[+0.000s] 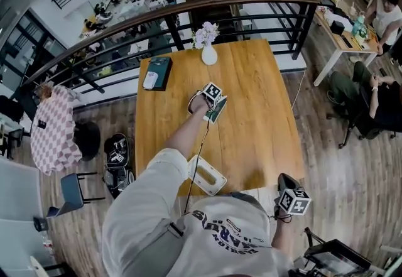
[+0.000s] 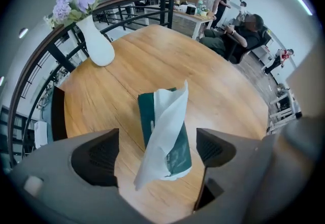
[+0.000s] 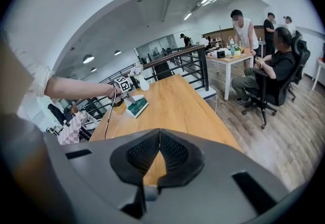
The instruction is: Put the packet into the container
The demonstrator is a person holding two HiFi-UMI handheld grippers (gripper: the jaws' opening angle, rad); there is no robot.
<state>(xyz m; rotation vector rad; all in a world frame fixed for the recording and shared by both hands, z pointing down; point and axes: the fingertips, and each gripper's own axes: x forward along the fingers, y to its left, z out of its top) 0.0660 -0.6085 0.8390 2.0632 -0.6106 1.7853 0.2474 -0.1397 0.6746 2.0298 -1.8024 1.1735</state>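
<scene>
A dark green tissue packet [image 1: 219, 112] [image 2: 170, 131] lies on the wooden table [image 1: 251, 100], with a white tissue sticking up out of its top. My left gripper [image 1: 212, 106] [image 2: 157, 149] hangs over it, open. The packet lies between the two wide-spread jaws and the pads do not touch it. In the right gripper view the packet [image 3: 137, 107] and the left gripper [image 3: 122, 86] show far up the table. A white container [image 1: 207, 177] stands near the table's front edge, close to the person's body. My right gripper [image 1: 290, 199] [image 3: 160, 154] is shut with nothing in it, at the table's front right corner.
A white vase with pale flowers [image 1: 209, 53] [image 2: 96, 45] stands at the table's far edge. A dark green box with a white object on it [image 1: 158, 71] sits at the far left corner. A black railing [image 1: 188, 12] runs behind the table. People sit at another table [image 1: 345, 43] to the right.
</scene>
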